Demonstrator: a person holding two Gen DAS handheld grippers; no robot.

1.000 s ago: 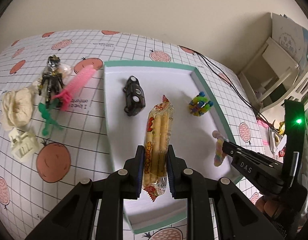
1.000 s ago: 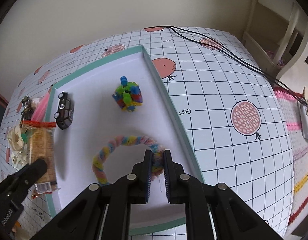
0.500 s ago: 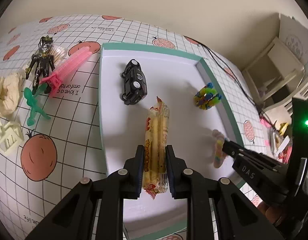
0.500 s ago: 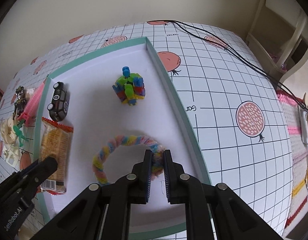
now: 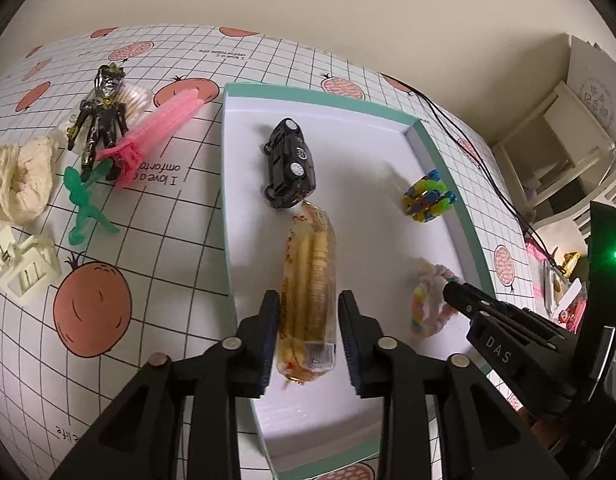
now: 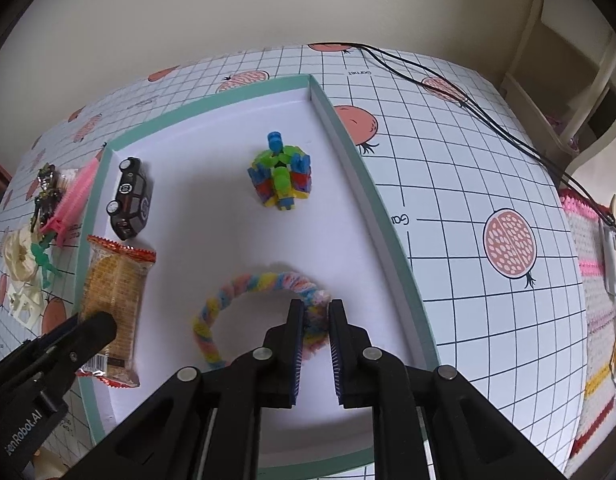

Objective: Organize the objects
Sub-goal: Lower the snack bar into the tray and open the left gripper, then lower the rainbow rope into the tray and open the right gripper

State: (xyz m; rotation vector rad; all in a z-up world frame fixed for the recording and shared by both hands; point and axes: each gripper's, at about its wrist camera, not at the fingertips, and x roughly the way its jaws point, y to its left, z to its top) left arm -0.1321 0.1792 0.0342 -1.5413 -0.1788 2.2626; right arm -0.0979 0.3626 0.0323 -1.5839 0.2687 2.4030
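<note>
My left gripper (image 5: 308,328) hangs over the near half of the white tray (image 5: 439,168), and its jaws stand parted: a clear gap shows on both sides of the snack packet (image 5: 309,280), which lies flat on the tray floor along the tray's left wall. In the right wrist view that packet (image 6: 114,304) sits just inside the left rim, with the left gripper's tip over its near end. The packet's far tip touches the black toy car (image 5: 290,170), which sits toward the far left corner of the tray.

My right gripper (image 6: 315,344) is down at the tray's near right side, jaws astride the pastel twisted ring (image 6: 244,292). The ring fills the gap between the pads; whether they are pressing it or only touching it I cannot tell. The ring lies on the tray floor near the right wall. The multicoloured block toy (image 6: 282,178) rests further back, beside the same wall.

Out on the tabletop (image 6: 467,168), left of the tray: a dark action figure (image 5: 102,114), a pink comb (image 5: 160,128), a green toy man (image 5: 88,204), a cream scrunchie (image 5: 18,178) and a cream hair claw (image 5: 26,268).
</note>
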